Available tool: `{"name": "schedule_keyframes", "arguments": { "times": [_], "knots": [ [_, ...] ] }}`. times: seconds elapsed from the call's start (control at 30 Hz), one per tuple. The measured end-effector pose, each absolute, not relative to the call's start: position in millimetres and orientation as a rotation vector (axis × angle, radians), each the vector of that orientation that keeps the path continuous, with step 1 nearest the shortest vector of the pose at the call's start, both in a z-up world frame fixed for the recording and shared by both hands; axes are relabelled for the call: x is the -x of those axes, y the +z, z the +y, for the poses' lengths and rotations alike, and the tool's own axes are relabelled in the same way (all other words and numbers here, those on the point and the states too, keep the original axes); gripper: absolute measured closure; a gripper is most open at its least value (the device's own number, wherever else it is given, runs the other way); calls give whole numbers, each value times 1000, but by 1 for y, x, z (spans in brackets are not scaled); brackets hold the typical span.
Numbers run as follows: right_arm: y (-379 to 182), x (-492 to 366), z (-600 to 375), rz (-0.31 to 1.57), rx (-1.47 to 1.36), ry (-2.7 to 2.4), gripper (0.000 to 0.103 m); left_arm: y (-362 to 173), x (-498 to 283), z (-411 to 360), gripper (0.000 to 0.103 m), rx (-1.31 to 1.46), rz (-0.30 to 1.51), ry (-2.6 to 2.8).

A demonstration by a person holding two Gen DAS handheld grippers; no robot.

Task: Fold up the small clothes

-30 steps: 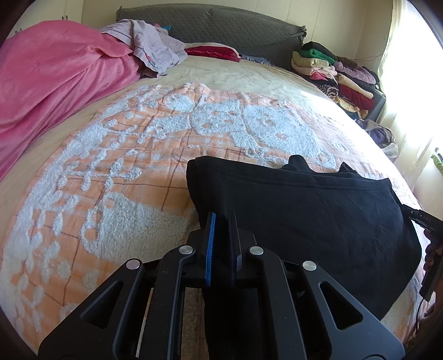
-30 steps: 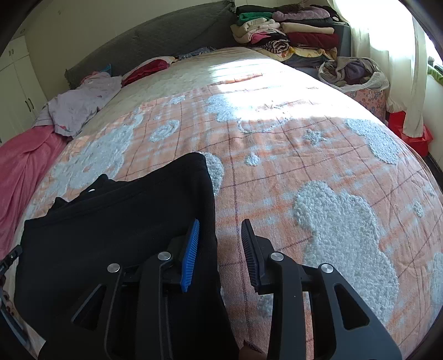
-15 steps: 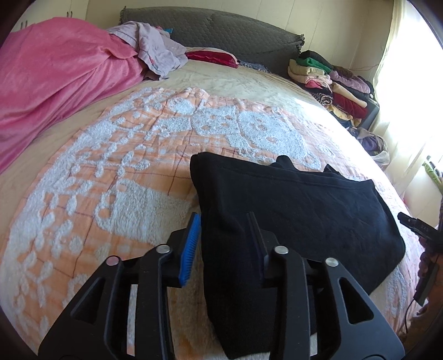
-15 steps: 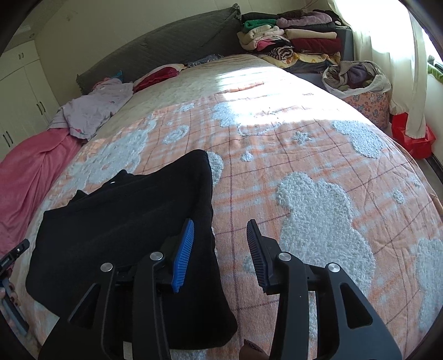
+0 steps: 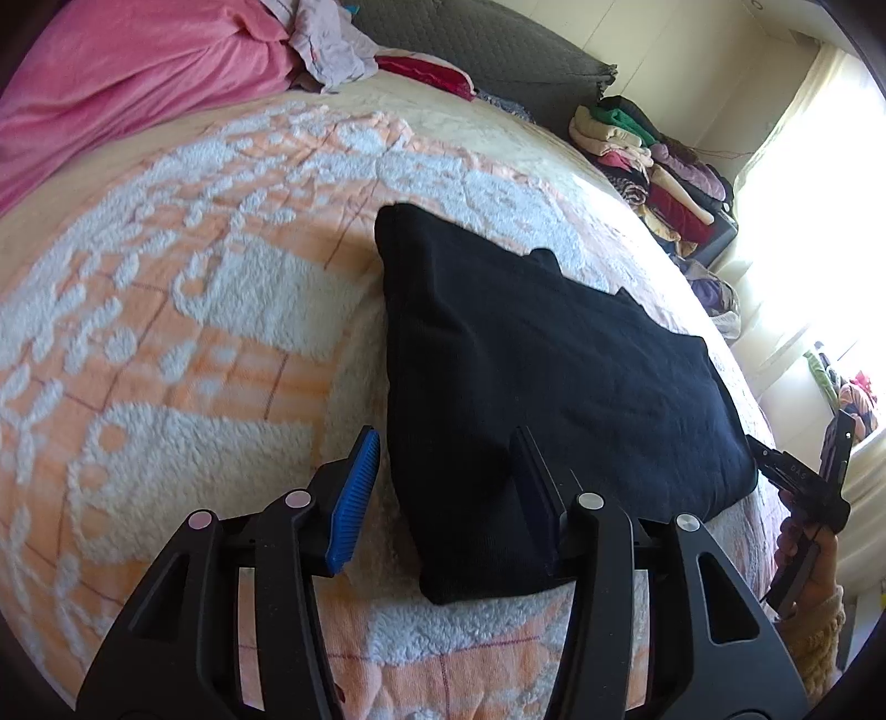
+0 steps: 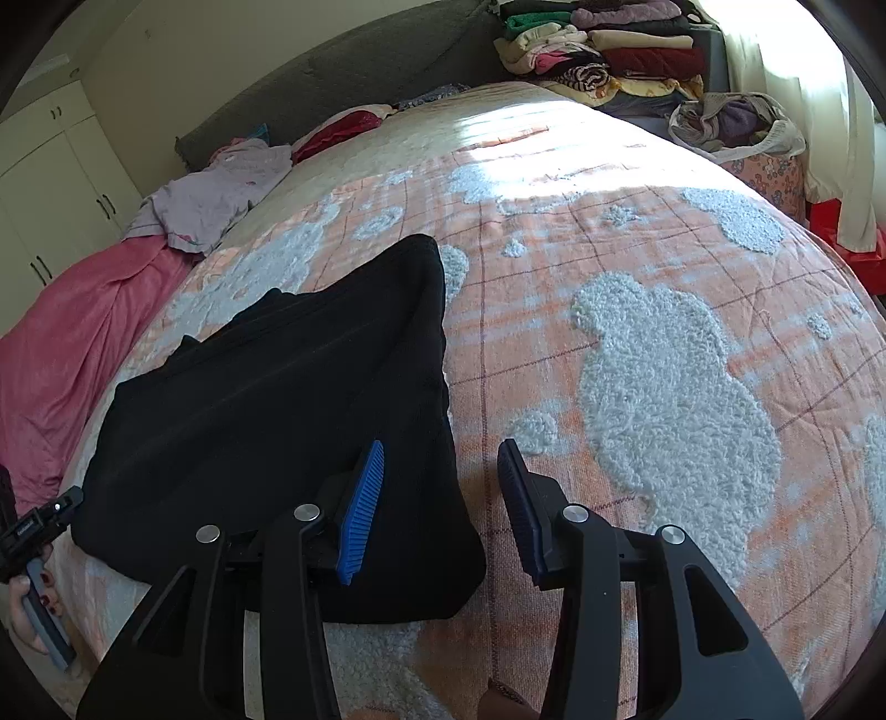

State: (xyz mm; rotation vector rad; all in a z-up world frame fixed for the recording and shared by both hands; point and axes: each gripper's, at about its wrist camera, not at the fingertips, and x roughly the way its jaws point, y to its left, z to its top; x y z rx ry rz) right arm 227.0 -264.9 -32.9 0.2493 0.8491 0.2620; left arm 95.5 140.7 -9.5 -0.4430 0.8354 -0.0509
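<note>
a: item one, left gripper (image 5: 448, 498). state?

b: jaws apart, holding nothing. blue pad sits over the quilt (image 5: 183, 343) just left of the garment (image 5: 531, 376); the other pad lies over the cloth near its near-left corner. so the left edge of the garment runs up between the fingers.

a: item two, right gripper (image 6: 440, 507).

b: jaws apart, empty as well. blue pad over the black cloth, other pad over bare quilt. the garment's right edge runs between these fingers too, near its near-right corner.

a: item three, garment. position and lie?

b: black, folded flat on the quilt, ahead of both grippers. long axis runs side to side, from one gripper across to the other. near edge close to both; far edge uneven, with a small bump of cloth showing in the left view.

a: which hand is nearer?

b: about even, as far as i can judge. each one straddles its own near corner.

a: bearing on the next move?

b: judgement only: a further fold would likely carry one short end across the long axis toward the other, or the near edge away to the far one. either gripper is placed to pinch its corner.

a: beyond the garment?

b: pink blanket (image 5: 111, 77) far left, clothes stack (image 6: 598, 50) far right.
</note>
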Motion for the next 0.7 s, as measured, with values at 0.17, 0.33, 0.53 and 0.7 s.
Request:
{"name": "schedule_keyframes", "arguments": {
  "times": [0.17,0.33,0.53,0.7],
  "knots": [
    [-35,-228,-268,853,-283,282,61,-15,-93,137,62,481,839,-55],
    [-36,-223,-266,847,-301,335,83,-17,-94,136,73,529,845,-72],
    [-15,-209,-270,780,-274,307,95,-10,-93,138,91,539,838,-108],
    [-12,-200,-272,787,-222,267,95,-10,-85,137,91,494,858,-89]
  ]
}}
